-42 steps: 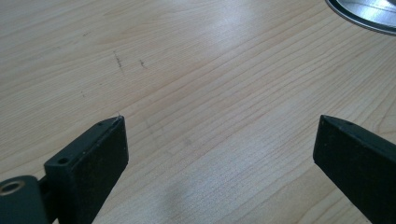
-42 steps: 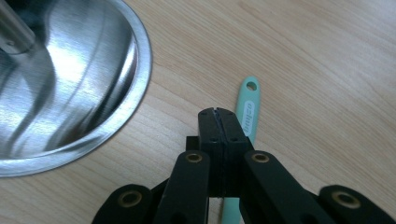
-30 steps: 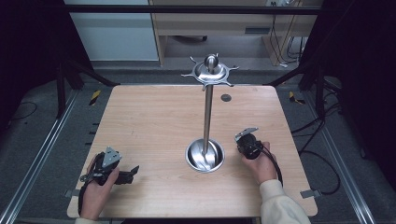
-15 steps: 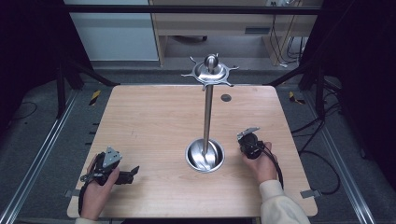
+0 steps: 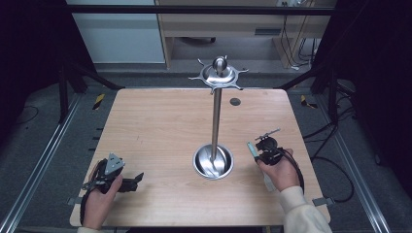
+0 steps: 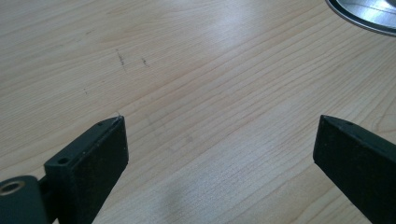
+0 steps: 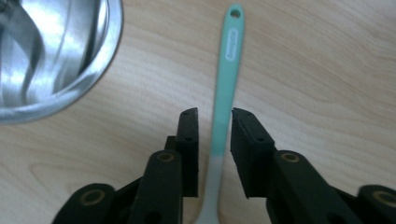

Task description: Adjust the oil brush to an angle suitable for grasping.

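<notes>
A light wooden table stands before a seated person who holds a two-jaw gripper in each hand. Near the middle of the table rises a tall polished steel utensil stand, a thin pole on a round bowl-like base, crowned by a disc with hooks.

The right gripper has just opened its jaws a little, compared with a second ago when they were fully closed. They now stand narrowly parted on either side of a slim mint-green silicone utensil with a pale handle end and a hanging hole. The utensil lies flat on the wood just right of the stand's base, its holed tip pointing away from the person. A sliver of table shows between each pad and the handle, so it does not look gripped.

This reads as the right hand lining up to pinch the handle, probably to hang the utensil on a hook.

The left gripper rests at the near left, jaws spread wide over bare wood, holding nothing.
</notes>
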